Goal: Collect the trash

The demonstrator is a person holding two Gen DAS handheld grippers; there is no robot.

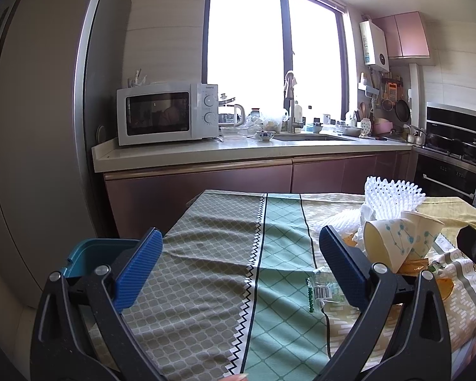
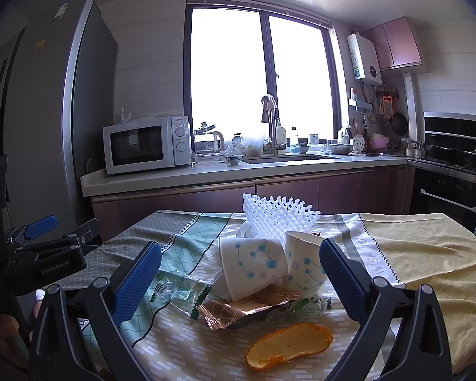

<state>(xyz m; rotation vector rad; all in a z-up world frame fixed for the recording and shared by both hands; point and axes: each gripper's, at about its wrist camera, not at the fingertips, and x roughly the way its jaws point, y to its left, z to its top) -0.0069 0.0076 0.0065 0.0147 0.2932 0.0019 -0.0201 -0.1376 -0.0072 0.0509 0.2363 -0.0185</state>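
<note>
A pile of trash lies on the cloth-covered table (image 2: 428, 247): two tipped paper cups (image 2: 254, 266) with blue dots, a white foam fruit net (image 2: 279, 216), a clear green wrapper (image 2: 177, 292), a brown foil wrapper (image 2: 238, 308) and an orange peel (image 2: 288, 346). My right gripper (image 2: 239, 282) is open, its jaws either side of the pile. My left gripper (image 1: 238, 266) is open and empty over the bare cloth, left of the cups (image 1: 396, 241) and net (image 1: 393, 200). The green wrapper (image 1: 323, 289) lies by its right finger. A teal bin (image 1: 95, 254) shows behind its left finger.
A kitchen counter (image 2: 206, 174) with a microwave (image 2: 146, 146), sink and dishes runs behind the table. A tall fridge (image 1: 31, 127) stands at the left, an oven (image 2: 453, 190) at the right. The left gripper's body (image 2: 44, 263) sits at the table's left edge.
</note>
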